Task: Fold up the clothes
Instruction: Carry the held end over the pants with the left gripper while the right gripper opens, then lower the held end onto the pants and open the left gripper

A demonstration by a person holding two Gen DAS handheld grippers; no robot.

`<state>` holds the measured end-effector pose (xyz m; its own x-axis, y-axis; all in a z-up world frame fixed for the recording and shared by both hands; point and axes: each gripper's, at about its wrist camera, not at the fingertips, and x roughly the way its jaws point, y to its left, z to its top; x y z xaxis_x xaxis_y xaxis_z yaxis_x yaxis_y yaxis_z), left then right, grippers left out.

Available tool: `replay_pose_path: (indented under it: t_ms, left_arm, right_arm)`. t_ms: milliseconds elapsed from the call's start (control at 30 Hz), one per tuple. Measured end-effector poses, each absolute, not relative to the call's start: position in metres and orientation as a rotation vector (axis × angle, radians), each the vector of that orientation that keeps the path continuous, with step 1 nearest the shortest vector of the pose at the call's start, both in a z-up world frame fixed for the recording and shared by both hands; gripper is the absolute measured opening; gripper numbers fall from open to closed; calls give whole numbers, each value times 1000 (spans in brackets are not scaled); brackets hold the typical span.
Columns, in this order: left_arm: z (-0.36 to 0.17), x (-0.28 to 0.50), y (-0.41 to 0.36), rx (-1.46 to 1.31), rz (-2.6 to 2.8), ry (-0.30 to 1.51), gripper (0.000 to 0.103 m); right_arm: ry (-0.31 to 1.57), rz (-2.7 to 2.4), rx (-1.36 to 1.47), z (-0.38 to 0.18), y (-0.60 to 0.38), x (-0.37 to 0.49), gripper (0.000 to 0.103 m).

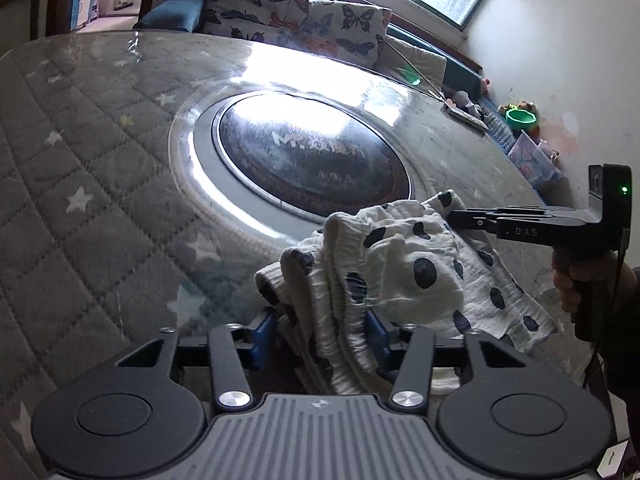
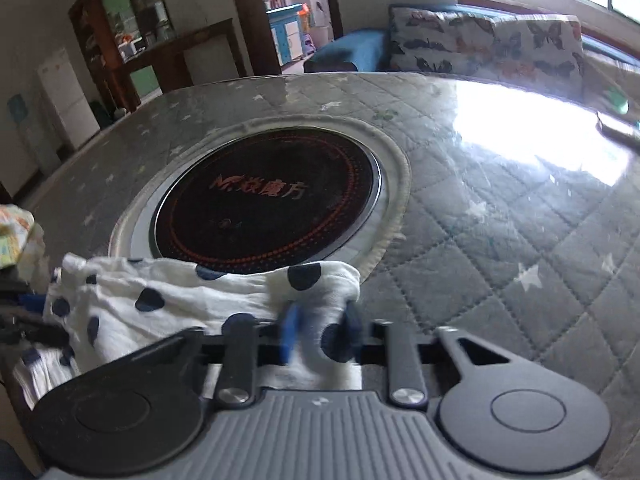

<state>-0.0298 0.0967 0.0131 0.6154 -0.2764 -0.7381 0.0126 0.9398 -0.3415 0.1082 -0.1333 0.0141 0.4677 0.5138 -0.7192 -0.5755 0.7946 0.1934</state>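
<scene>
Beside the round cooktop [image 1: 312,152] on the quilted tabletop [image 1: 80,184], the left tool [image 1: 320,332] clamps the polka-dot garment's [image 1: 400,264] gathered waistband while the right tool [image 2: 320,336] pinches its hem.

My left gripper [image 1: 320,332] and my right gripper [image 2: 320,332] look alike: blue finger pads, black link arms pinned with round silver screws, two black discs and a ribbed grey housing bearing a small emblem. From the side, my right one is black, stamped "DAS", with a green light and a thin black cable along its handle.
</scene>
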Motion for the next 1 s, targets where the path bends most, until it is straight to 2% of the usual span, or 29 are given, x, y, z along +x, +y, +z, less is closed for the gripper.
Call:
replay_pose_path:
  t_ms: [67,200,300,333,367,433,567,733,1000]
  left_arm:
    - [17,-20,95,-284,-164,882,42]
    - [22,-3,90,-240,-169,874,42]
    - [21,-3,87,-220,-179,873,49]
    - [21,-5,87,-217,-178,871,50]
    - [23,-8,89,-223,-181,864,50]
    - [29,-16,94,-241,-187,842,51]
    - [51,-30,97,-233,-181,768,51]
    - [63,-33,73,-199,-269,698,50]
    - [29,-17,54,-158,-279,794,49]
  right_arm:
    - [822,636,-90,18,-134,106,8]
    - [779,554,-60,22,-142,106,5]
    - [781,513,-33,22,-151,104,6]
    - [790,508,-31,21,-153,103,8]
    - [804,502,-32,19,-156,103,20]
    - [800,502,-45,20,-160,96,30]
    - [753,555,-81,33,-164,72,35]
    - [741,743,-135,42,-146,32,36]
    - [751,817,-220,25,-121,-2,36]
